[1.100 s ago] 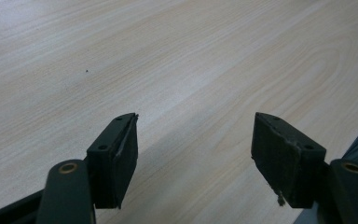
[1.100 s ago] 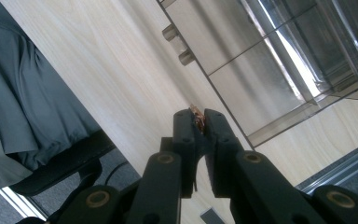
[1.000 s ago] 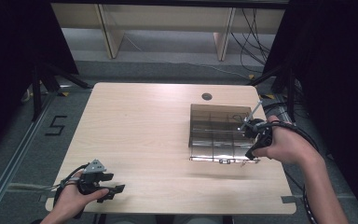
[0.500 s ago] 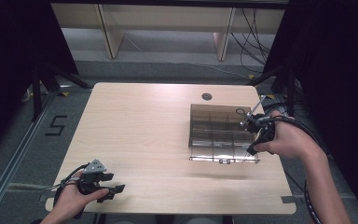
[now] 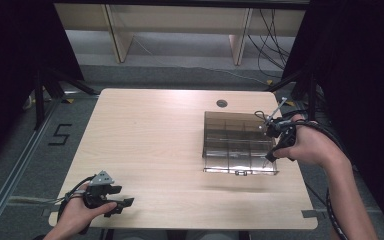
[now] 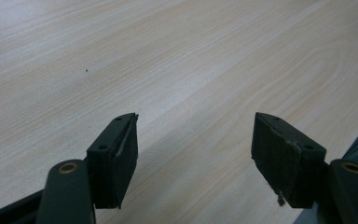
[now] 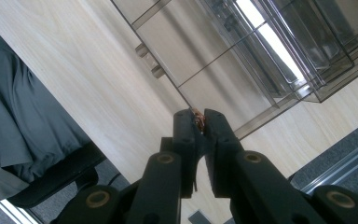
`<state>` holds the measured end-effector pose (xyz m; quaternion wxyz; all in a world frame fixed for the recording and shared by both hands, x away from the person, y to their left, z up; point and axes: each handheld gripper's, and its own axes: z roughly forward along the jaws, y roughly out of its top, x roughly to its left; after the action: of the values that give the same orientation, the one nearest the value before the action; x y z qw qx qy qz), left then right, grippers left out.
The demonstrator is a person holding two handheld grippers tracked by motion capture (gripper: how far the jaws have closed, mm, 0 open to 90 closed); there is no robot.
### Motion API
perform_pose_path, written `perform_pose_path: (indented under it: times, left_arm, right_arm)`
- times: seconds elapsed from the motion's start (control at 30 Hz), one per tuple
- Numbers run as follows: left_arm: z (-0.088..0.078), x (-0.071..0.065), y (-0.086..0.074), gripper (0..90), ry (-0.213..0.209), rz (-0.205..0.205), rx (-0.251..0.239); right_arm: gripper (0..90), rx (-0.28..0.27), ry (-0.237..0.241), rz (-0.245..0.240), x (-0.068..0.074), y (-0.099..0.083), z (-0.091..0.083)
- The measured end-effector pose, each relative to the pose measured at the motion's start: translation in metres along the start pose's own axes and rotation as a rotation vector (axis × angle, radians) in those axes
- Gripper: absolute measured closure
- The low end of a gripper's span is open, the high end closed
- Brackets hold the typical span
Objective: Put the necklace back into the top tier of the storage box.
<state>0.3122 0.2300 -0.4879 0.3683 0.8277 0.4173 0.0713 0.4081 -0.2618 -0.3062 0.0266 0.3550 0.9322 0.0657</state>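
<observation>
Organizer box (image 5: 232, 145) beneath right tongs (image 5: 269, 159), angled down.

Ahead of the left gripper (image 5: 125, 202) and between its spread jaws lies bare table (image 5: 150, 145), free all the way across. Directly below the right gripper (image 5: 269, 159), the clear compartment box (image 5: 230, 145) blocks descent, its dividers leaving narrow cells; table beside it is passable.

This looks like a lab recording bay: a pale wood-grain tabletop (image 5: 150, 145) stands alone on grey carpet (image 5: 25, 150), flanked by black curtains (image 5: 15, 55). Beyond its far edge, loose black cables (image 5: 270, 30) trail past pale wooden frame legs (image 5: 114, 31), and a black "5" floor marking (image 5: 60, 135) lies off its left edge.
</observation>
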Motion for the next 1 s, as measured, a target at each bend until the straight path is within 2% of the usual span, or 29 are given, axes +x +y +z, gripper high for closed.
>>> perform_pose_path:
  times: [0.03, 0.2, 0.3, 0.33, 0.4, 0.43, 0.47, 0.57, 0.6, 0.63, 0.7, 0.73, 0.8, 0.87, 0.93, 0.97, 1.0]
  left_arm:
    - [0.0, 0.0, 0.0, 31.5, 0.0, 0.0, 0.0]
    - [0.0, 0.0, 0.0, 31.5, -0.001, -0.001, 0.001]
    - [0.0, 0.0, 0.0, 31.5, 0.0, -0.001, 0.0]
    - [0.0, 0.0, 0.0, 31.5, 0.0, -0.001, 0.0]
    - [0.0, 0.0, 0.0, 31.5, 0.0, 0.0, 0.003]
    - [0.0, 0.0, 0.0, 31.5, -0.002, -0.012, 0.003]
    - [0.001, 0.0, 0.0, 31.5, -0.003, -0.014, 0.0]
    - [0.0, 0.0, 0.0, 31.5, 0.0, -0.001, 0.002]
    - [0.0, 0.0, 0.0, 31.5, 0.0, -0.001, 0.0]
    - [0.0, 0.0, 0.0, 31.4, 0.0, 0.0, 0.001]
    - [0.0, 0.0, 0.0, 31.5, 0.001, -0.001, 0.002]
    - [0.0, 0.0, 0.0, 31.5, 0.0, -0.002, -0.001]
    - [0.0, 0.0, 0.0, 31.4, 0.0, -0.002, 0.001]
    - [0.0, 0.0, 0.0, 31.5, 0.0, -0.002, 0.002]
    - [0.0, 0.0, 0.0, 31.5, 0.0, -0.002, 0.001]
    - [0.0, 0.0, 0.0, 31.5, 0.0, -0.001, 0.001]
    - [0.0, 0.0, 0.0, 31.5, 0.0, -0.001, 0.0]
  right_arm:
    - [84.2, -0.011, -0.001, -0.016, -0.002, 0.0, 0.001]
    - [84.2, -0.009, 0.004, -0.008, -0.003, 0.001, -0.001]
    - [84.2, -0.024, -0.002, -0.025, -0.006, 0.001, -0.002]
    - [84.2, -0.016, -0.002, -0.004, -0.006, 0.002, -0.004]
    - [84.2, -0.007, -0.008, 0.006, -0.006, 0.002, -0.005]
    - [84.2, -0.014, -0.01, -0.014, -0.007, 0.002, -0.005]
    - [84.2, -0.025, -0.003, -0.013, -0.007, 0.002, -0.004]
    - [84.2, -0.027, -0.01, -0.024, -0.01, 0.003, -0.004]
    - [84.2, -0.026, 0.006, -0.011, -0.009, 0.003, -0.003]
    - [84.2, -0.017, -0.002, -0.004, -0.009, 0.003, -0.004]
    - [84.2, -0.022, -0.003, -0.02, -0.011, 0.004, -0.003]
    - [84.2, -0.009, 0.005, 0.019, -0.009, 0.005, -0.002]
    - [84.2, -0.007, -0.002, 0.017, -0.01, 0.005, -0.002]
    - [84.2, -0.02, -0.003, -0.011, -0.013, 0.005, 0.0]
    - [84.2, -0.007, 0.002, 0.022, -0.011, 0.006, 0.0]
    - [84.2, -0.019, -0.009, -0.017, -0.014, 0.006, 0.002]
    - [84.2, -0.011, 0.0, 0.01, -0.013, 0.006, 0.003]
